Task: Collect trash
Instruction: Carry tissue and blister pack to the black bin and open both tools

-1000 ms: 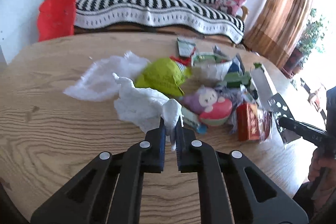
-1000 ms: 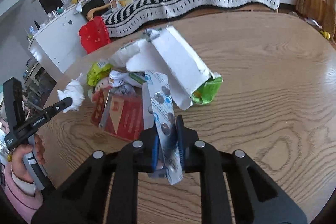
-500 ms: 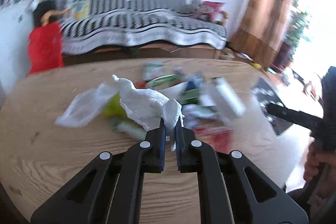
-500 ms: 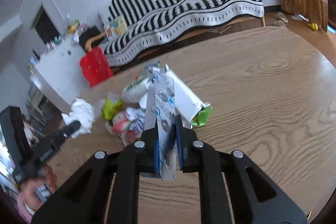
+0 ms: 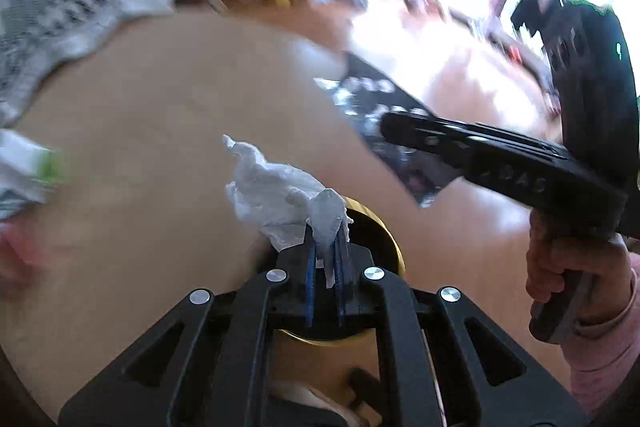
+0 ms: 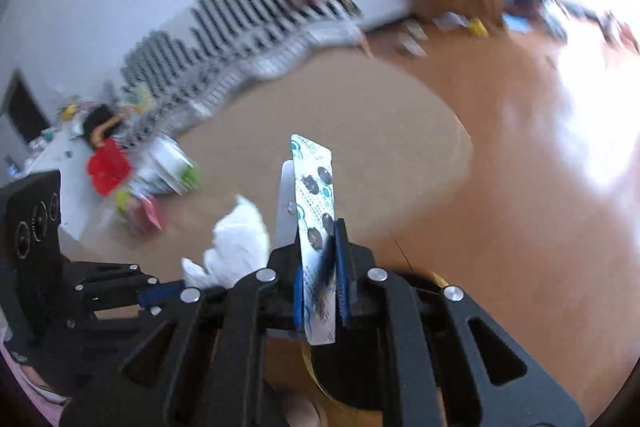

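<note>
Trash is in both of my grippers. My left gripper [image 5: 325,251] has its fingers [image 5: 310,267] pinched narrow on a crumpled white tissue [image 5: 280,197], which sticks up and fans to the left above the tips. In the right wrist view the same tissue [image 6: 240,243] shows at the lower left, poking out of the left gripper [image 6: 176,287]. My right gripper [image 6: 320,263] has its fingers [image 6: 342,259] closed narrow on a foil blister pack [image 6: 314,211] that stands upright on edge between them, its far end rising well above the tips. In the left wrist view that right gripper [image 5: 390,125] reaches in from the right, held by my right hand [image 5: 560,267], with the dark, blurred blister pack [image 5: 380,115] at its tip.

Just below the left tips I see a round, dark opening with a gold rim [image 5: 394,247]; I cannot tell what it belongs to. A gold edge [image 6: 438,279] also shows just behind the right gripper's body.

The rest of the trash pile [image 6: 156,183] lies on the wooden surface [image 6: 360,131], well apart to the far left, too blurred to sort out. A striped sofa [image 6: 248,39] stands along the far wall, with a red object [image 6: 106,169] to its left.
</note>
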A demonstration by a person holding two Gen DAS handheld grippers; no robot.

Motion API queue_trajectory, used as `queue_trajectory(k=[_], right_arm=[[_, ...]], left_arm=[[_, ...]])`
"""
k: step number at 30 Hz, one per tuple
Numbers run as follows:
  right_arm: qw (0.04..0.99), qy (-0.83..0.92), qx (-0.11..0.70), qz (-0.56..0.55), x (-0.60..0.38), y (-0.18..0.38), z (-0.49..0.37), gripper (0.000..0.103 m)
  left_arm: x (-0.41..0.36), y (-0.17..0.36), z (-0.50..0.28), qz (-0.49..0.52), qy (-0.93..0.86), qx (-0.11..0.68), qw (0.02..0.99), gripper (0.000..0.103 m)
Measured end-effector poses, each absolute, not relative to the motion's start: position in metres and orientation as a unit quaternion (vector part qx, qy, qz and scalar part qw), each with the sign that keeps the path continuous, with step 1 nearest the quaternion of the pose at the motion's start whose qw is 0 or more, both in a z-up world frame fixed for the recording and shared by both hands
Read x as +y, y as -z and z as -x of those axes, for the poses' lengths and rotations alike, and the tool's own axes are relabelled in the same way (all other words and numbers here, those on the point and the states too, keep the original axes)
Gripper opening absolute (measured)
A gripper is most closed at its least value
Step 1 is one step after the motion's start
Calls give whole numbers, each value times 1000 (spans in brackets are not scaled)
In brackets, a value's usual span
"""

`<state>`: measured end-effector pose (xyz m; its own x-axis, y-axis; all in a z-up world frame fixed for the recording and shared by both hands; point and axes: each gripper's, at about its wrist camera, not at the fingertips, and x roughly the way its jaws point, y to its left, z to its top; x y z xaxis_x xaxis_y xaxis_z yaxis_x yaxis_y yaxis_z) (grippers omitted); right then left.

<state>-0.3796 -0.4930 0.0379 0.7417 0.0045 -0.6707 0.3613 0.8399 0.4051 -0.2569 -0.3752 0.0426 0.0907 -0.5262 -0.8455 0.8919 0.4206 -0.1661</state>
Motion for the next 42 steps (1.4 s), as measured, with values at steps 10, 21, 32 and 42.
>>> queue_trajectory(k=[10,21,32,42], right_arm=[[812,101,418,-396,-516,99,411,13],[807,104,414,-409,-524,113,410,13],[799,163,367,-447,-543,91,438,96],[842,309,354,-266,-525,55,443,96]], left_arm=[[-413,50,273,-228,485,525,662,7],[-406,62,265,-211,477,557,646,7],[-389,34,265,-184,493,535,661,97],[-248,-132,190,-112,404,349,838,97]])
